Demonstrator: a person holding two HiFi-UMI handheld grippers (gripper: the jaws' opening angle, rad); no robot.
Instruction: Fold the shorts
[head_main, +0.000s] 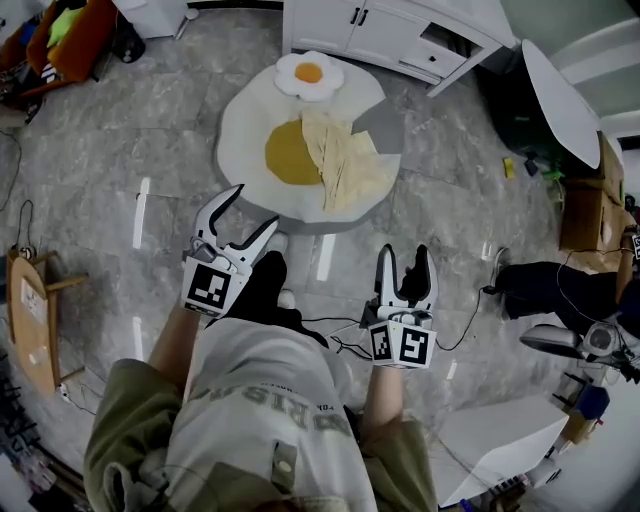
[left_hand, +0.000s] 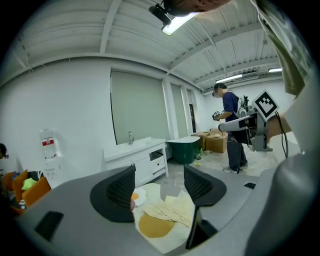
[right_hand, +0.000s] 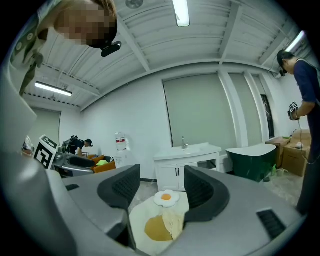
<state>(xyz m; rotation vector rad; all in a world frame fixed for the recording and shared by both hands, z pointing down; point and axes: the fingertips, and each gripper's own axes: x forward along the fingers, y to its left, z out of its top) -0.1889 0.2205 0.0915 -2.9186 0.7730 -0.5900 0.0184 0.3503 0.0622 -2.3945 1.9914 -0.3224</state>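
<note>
The shorts (head_main: 345, 160), pale cream, lie in loose overlapping layers on a low white table (head_main: 245, 130) cut like a fried egg. They reach from its middle towards the near right edge, and their left side touches the round yellow yolk patch (head_main: 290, 153). A small egg-shaped cushion (head_main: 309, 75) sits at the far edge, clear of the cloth.

Neither tool has anything in it. The left tongs (head_main: 256, 207) stand wide apart over the floor just short of the table's near edge. The right tongs (head_main: 404, 252) are equally spread, nearer the person and well apart from the shorts. Each gripper view shows only air between the pads, with the cloth beyond them.

The step in hand looks like the approach for a first grasp, so the fold itself is not begun. To do it well, I would first read the garment, since from here waistband and leg hems cannot be told apart. Each tongs should take one outer corner on the same side, close on a single layer rather than a bunch, and draw the cloth flat before any crease. Working from the near edge should keep the cushion undisturbed and the cloth on the table
</note>
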